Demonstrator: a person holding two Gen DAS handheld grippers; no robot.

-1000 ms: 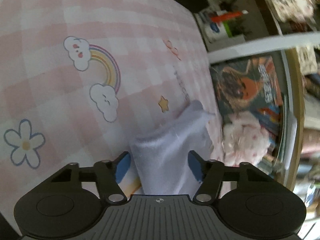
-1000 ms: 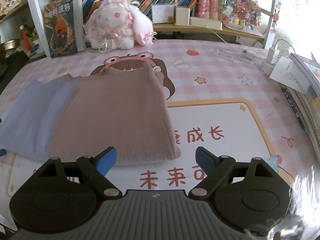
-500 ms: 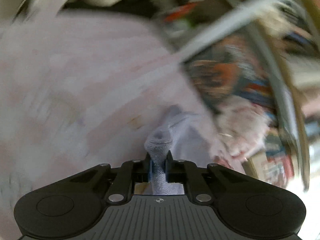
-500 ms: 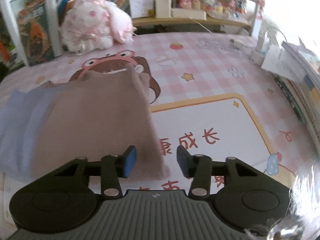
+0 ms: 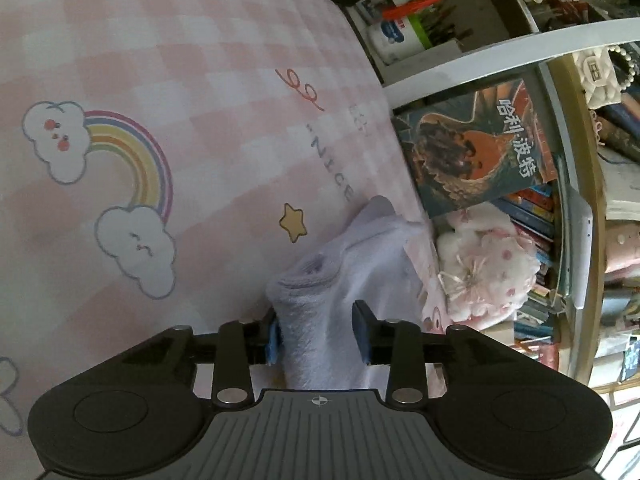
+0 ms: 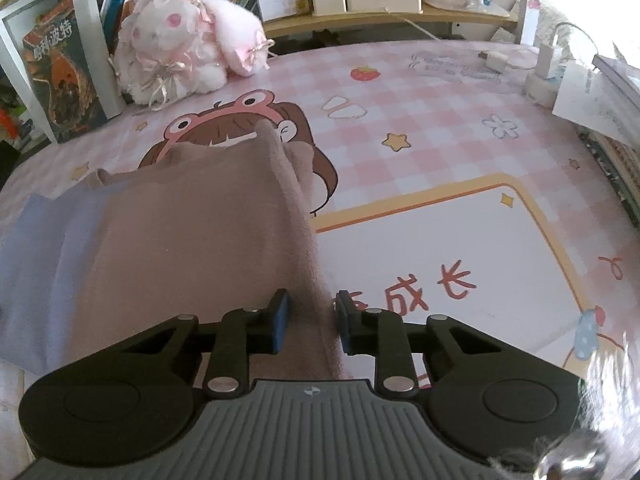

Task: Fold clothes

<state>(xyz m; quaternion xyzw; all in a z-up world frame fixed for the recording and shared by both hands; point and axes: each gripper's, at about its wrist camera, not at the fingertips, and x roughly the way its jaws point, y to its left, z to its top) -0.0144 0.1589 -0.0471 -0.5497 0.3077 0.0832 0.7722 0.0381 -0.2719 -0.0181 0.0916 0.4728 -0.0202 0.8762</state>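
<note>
A lavender fleece garment [image 5: 360, 256] lies bunched on the pink checked mat [image 5: 180, 60]. My left gripper [image 5: 316, 334] has a thick fold of it filling the gap, both pads touching it, while its jaws are opening. In the right wrist view a brown fleece garment [image 6: 192, 232] lies flat, overlapping the lavender garment [image 6: 44, 248] at the left. The brown garment's right edge rises as a ridge running between the fingers of my right gripper [image 6: 310, 322]. Those jaws are closing, and a little room shows on each side of the ridge.
A pink plush toy [image 6: 184, 44] and an upright book [image 6: 60, 80] stand at the mat's far left edge, below a bookshelf. White chargers and cables [image 6: 540, 68] and papers [image 6: 588, 96] lie at the far right. The printed mat [image 6: 440, 128] stretches to the right of the garments.
The left jaws pinched a thin fold of lavender cloth, then widened around a thicker bunch. The right gripper came down over the brown garment's right edge, its jaws narrowing around it.
</note>
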